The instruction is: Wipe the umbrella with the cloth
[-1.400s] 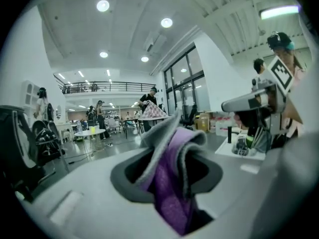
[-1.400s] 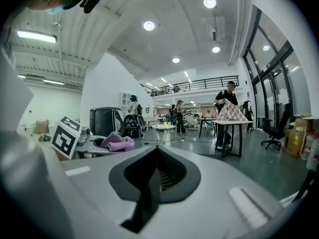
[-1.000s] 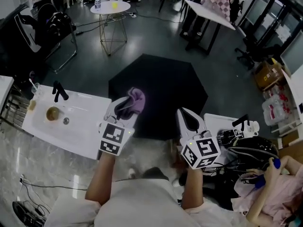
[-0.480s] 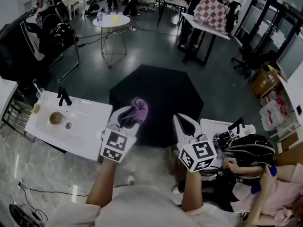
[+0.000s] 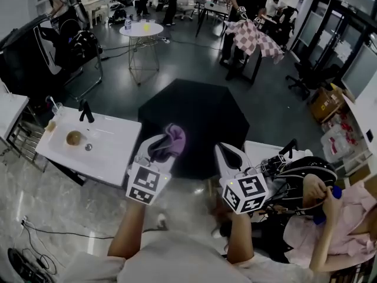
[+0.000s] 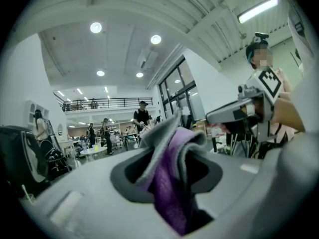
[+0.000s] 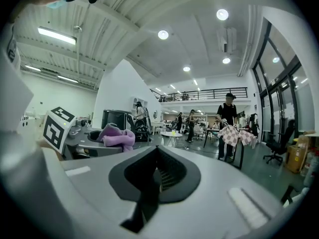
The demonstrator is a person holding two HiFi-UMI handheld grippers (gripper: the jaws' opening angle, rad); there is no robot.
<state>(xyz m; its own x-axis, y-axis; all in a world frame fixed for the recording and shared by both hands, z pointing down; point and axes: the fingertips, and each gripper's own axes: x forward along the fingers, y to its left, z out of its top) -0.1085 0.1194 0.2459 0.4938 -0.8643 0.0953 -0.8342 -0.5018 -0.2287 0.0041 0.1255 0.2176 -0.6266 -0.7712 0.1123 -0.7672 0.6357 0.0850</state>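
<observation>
Left gripper (image 5: 158, 148): jaws clamped on the cloth (image 5: 171, 138), held in the air in front of the person's chest.
Cloth: purple with a grey side, bunched. A wad sticks out past the jaw tips, which I judge leaves a soft face to press on fabric rather than hard plastic.
Right gripper (image 5: 225, 151): at 3 o'clock of the left one and well apart from it. Its jaws are closed together with nothing between them.
Umbrella (image 5: 194, 119): black, open, canopy up on the floor (image 5: 177, 63), at 12 o'clock of both grippers. The cloth overlaps its near edge in the head view, but I judge it is held above, not touching.
Why so: both grippers point at the canopy, likely set to reach down and start wiping. The empty right one could steady the rim.
Desk (image 5: 112, 152): white, at 9 o'clock of the left gripper.
Since a second ago: the grip on the cloth is unchanged. Both grippers keep their pose, and the head view has tipped up, so more of the room shows at 12 o'clock.
</observation>
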